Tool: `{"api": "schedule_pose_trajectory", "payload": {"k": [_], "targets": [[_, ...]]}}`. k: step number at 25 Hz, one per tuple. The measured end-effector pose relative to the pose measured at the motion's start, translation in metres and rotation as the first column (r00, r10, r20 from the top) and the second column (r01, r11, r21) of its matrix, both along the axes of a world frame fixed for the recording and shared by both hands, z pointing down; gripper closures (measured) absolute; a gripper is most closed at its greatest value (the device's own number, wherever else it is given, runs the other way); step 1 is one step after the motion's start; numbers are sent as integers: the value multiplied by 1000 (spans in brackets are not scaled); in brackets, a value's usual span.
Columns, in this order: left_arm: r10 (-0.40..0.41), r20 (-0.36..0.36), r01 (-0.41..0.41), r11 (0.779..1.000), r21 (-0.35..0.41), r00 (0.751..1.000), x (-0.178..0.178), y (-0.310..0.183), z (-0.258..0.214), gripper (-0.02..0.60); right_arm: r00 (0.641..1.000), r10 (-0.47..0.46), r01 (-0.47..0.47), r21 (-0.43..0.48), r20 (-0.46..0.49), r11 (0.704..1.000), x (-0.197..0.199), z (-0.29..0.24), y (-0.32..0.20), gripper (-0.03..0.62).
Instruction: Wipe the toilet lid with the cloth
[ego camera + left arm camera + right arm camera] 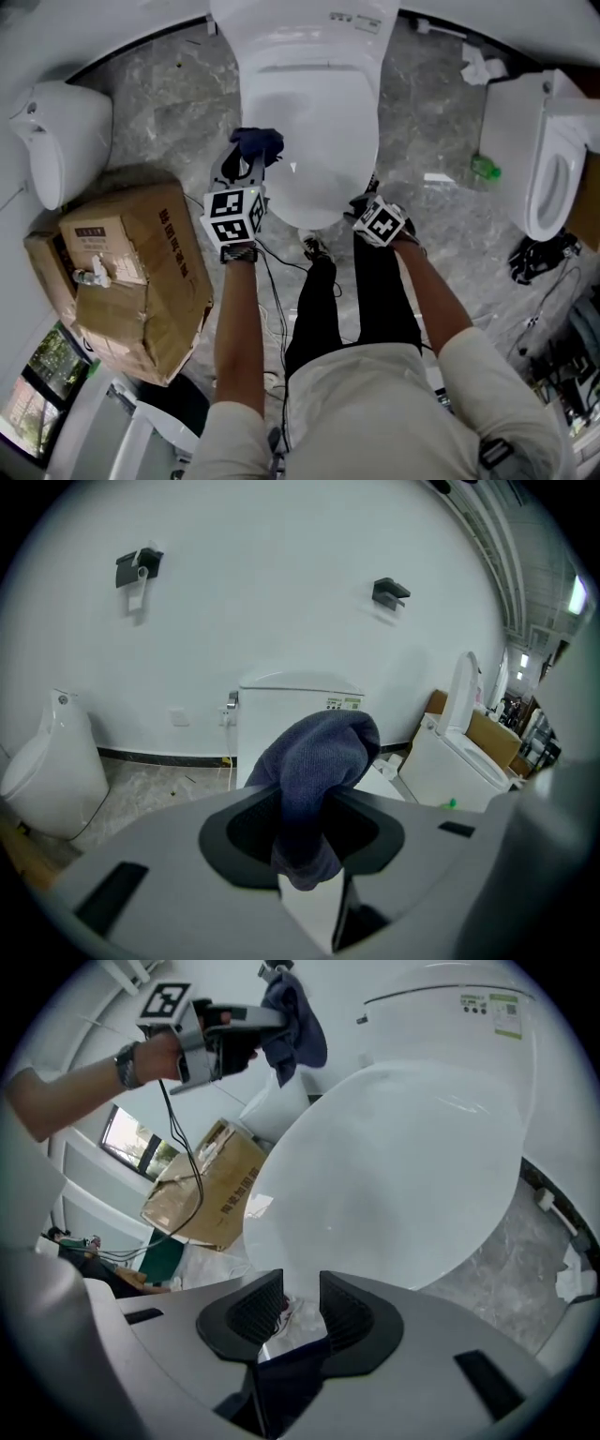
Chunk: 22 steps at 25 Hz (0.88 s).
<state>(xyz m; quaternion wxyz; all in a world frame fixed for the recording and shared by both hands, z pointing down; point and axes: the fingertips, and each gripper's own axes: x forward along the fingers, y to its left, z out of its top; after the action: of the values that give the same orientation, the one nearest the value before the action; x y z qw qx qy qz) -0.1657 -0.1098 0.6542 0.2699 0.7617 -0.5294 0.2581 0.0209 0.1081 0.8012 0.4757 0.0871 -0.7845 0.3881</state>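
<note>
The white toilet has its lid (314, 141) down; in the right gripper view the lid (403, 1166) fills the middle. A dark blue cloth (258, 142) hangs bunched from my left gripper (251, 157), which hovers over the lid's left edge and is shut on it. In the left gripper view the cloth (319, 761) droops between the jaws of that gripper (305, 829), with the tank (300, 714) behind. My right gripper (363, 201) sits at the lid's front right rim. Its jaws (302, 1309) stand apart, and the pads press on nothing.
A battered cardboard box (131, 272) stands left of the toilet, with a white urinal (61, 136) beyond it. A second toilet (548, 159) stands at the right, a green item (486, 170) and crumpled paper (483, 67) on the floor beside it. The person's legs stand before the bowl.
</note>
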Motion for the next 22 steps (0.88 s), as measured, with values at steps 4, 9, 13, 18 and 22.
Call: {"api": "schedule_pose_trajectory", "payload": {"k": [4,9,13,18,22], "targets": [[-7,-3,7,999,-45,1000,-4,-25,28,459,992,107,-111,62,61,992,10,-20,-36,459],[-40,-10,39,996,-83,999,-10,-62,61,459,956,256,-276,136,145,952,22,-51,-97,461],[-30,14,31,994,-103,999,-15,-90,81,459,908,367,-404,183,203,896,30,-77,-146,462],[-121,-7,120,986,-116,993,-30,-123,102,459,889,394,-447,253,234,858,45,-95,-188,464],[-157,-16,154,980,-123,988,-24,-141,114,459,855,454,-513,277,251,813,64,-103,-217,464]]}}
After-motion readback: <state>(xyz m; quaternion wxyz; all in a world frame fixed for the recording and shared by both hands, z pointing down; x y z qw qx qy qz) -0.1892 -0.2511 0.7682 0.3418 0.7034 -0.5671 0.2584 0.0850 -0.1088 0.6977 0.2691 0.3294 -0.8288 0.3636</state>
